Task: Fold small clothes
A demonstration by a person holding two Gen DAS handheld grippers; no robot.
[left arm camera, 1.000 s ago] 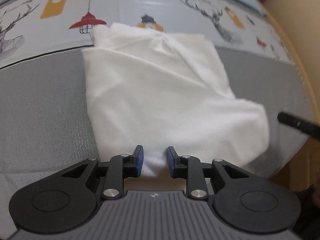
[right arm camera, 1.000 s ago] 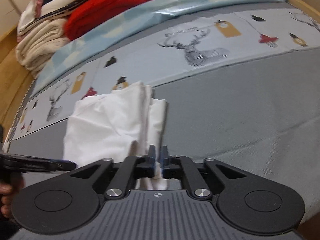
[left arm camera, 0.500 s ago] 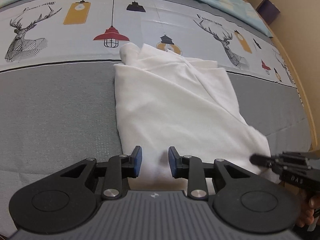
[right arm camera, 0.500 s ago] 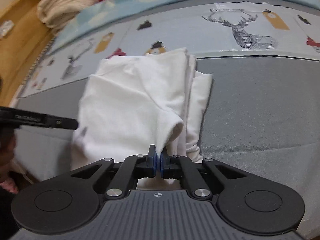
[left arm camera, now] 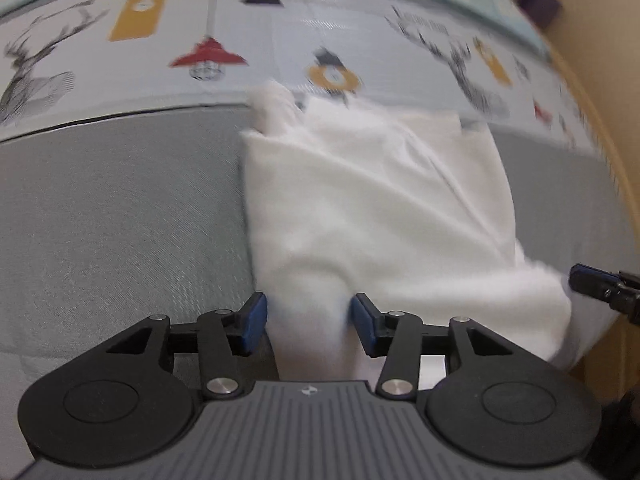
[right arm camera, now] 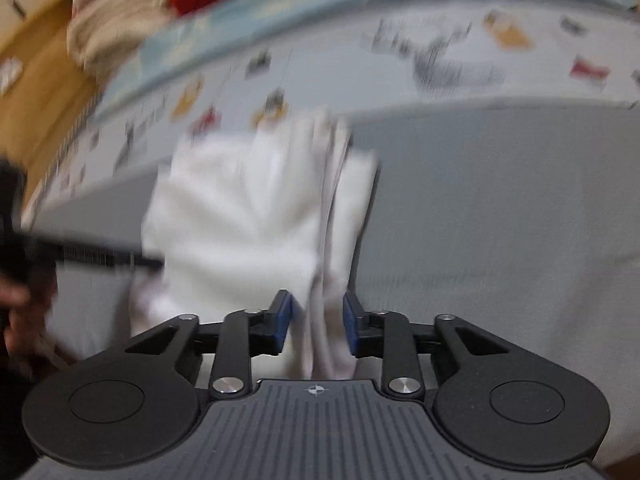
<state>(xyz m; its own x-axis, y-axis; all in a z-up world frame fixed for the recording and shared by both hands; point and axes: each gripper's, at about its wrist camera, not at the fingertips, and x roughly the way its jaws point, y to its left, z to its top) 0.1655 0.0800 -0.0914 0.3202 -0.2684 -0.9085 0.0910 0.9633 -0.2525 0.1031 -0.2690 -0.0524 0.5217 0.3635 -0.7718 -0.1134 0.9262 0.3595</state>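
A white folded garment [left arm camera: 372,216] lies on the grey bedspread [left arm camera: 120,208], its far end on the printed band. My left gripper [left arm camera: 307,318] is open, its blue pads either side of the garment's near edge. In the right wrist view the same garment [right arm camera: 248,216] is blurred. My right gripper [right arm camera: 316,320] is open with the garment's near right corner between its pads. The right gripper's tip [left arm camera: 600,286] shows at the right edge of the left wrist view, and the left gripper [right arm camera: 92,256] at the left of the right wrist view.
The printed band with deer and lamps [left arm camera: 208,56] runs across the bed beyond the garment. Folded red and cream textiles [right arm camera: 132,12] are stacked at the far left. A wooden bed frame [left arm camera: 600,140] borders the right side.
My right gripper has opened and let go of the garment's corner. My left gripper has opened wider. Both views have shifted and are blurred by motion.
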